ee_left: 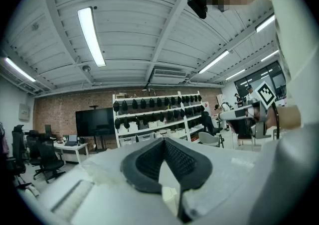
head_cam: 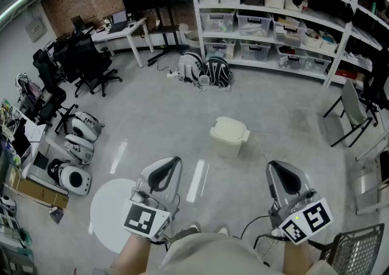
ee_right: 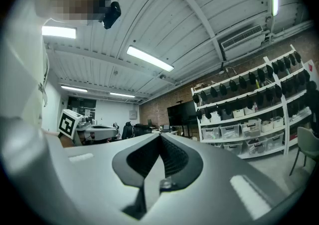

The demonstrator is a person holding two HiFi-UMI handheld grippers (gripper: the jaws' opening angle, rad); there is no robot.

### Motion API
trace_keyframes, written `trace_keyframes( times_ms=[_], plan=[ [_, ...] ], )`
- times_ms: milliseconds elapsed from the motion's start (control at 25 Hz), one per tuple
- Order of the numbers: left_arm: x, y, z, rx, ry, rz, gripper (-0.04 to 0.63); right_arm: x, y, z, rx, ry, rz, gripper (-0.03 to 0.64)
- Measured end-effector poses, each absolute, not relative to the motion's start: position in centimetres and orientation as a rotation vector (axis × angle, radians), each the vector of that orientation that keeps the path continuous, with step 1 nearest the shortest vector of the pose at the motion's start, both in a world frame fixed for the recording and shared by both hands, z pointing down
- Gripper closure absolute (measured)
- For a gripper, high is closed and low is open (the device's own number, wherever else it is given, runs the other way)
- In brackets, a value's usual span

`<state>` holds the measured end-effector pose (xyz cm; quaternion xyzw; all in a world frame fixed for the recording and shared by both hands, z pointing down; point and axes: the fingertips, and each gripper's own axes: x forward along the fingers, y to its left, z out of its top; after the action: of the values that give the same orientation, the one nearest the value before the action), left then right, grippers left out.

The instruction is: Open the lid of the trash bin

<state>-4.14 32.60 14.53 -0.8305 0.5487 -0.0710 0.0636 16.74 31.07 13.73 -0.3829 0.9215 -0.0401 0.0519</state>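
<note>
A small cream trash bin (head_cam: 230, 135) stands on the grey floor in the head view, its lid down. My left gripper (head_cam: 165, 170) is held low and near me, to the left of and short of the bin, jaws together with nothing in them. My right gripper (head_cam: 285, 176) is level with it on the right, also shut and empty. Both are well apart from the bin. In the left gripper view the left gripper (ee_left: 163, 139) points up towards the ceiling and shelves. The right gripper (ee_right: 160, 135) in its own view does the same. The bin shows in neither gripper view.
Long shelving (head_cam: 273, 18) with storage boxes runs along the back wall. Backpacks (head_cam: 206, 72) lie on the floor before it. Black office chairs (head_cam: 85, 61) and a desk (head_cam: 121, 30) stand at left, white devices (head_cam: 76, 146) below them. A folding chair (head_cam: 352, 112) stands at right.
</note>
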Motion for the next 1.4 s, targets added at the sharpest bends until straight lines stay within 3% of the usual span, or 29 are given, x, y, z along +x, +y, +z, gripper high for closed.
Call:
trace_keyframes(
  times_ms=[880,1400],
  plan=[
    [-2.9,31.5,15.8,-2.501,1.663,-0.256,0.594,18.1,29.9,16.1,-1.152,2.804,-0.191,0.614],
    [-5.3,21.0,17.7,-2.527,1.63,-0.202,0.594,16.4,20.4,18.3,-1.242,2.8,-0.191,0.614]
  ],
)
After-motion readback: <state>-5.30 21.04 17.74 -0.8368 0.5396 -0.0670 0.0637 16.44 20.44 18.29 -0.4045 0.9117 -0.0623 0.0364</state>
